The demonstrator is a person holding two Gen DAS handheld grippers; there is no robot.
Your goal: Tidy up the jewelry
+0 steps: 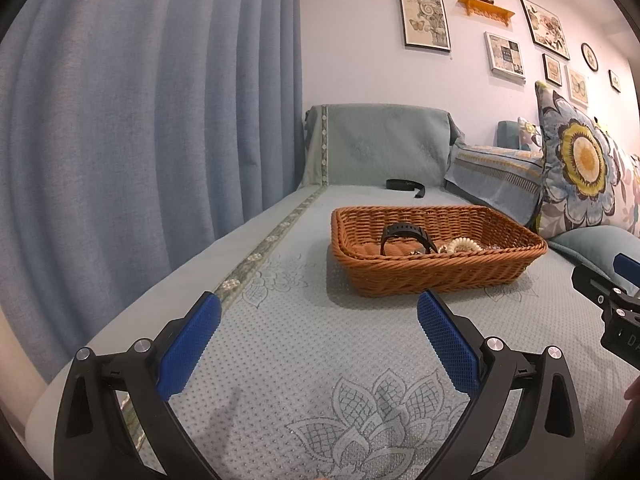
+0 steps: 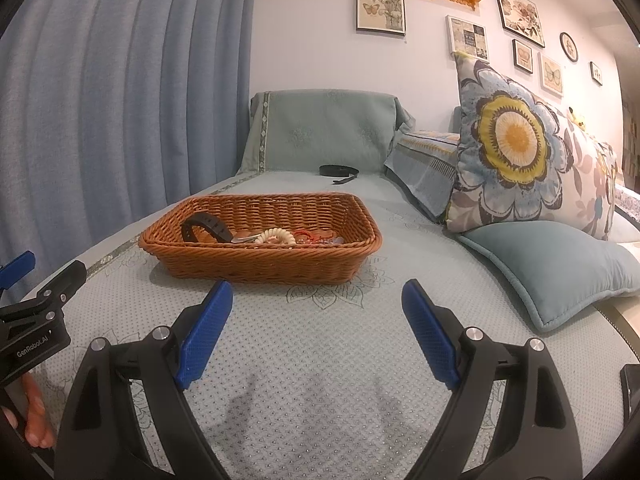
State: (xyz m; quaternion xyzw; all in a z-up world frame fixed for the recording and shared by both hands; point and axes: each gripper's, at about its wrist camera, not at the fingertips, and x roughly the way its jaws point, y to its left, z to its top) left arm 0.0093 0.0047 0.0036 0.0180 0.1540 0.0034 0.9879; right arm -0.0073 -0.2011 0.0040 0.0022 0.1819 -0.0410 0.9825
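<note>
Blue ribbed pads (image 1: 188,344) of the left tool (image 1: 318,312) are seen spread wide with nothing between them, held just above a pale green quilted sofa cover (image 1: 280,360) patterned with stitched flowers. Likewise, the right tool (image 2: 316,300) is seen spread wide and empty over the same cover. Ahead of both, a brown wicker basket (image 2: 260,264) is set on the cover, apart from either tool. Within it, a black watch (image 2: 206,226) is propped at the left, a cream beaded bracelet (image 2: 276,236) is laid beside it, and red and mixed pieces (image 2: 316,236) are heaped to the right, too small to be told apart. A black strap (image 2: 339,171) is left outside the basket, well behind it, near the sofa's draped arm.
</note>
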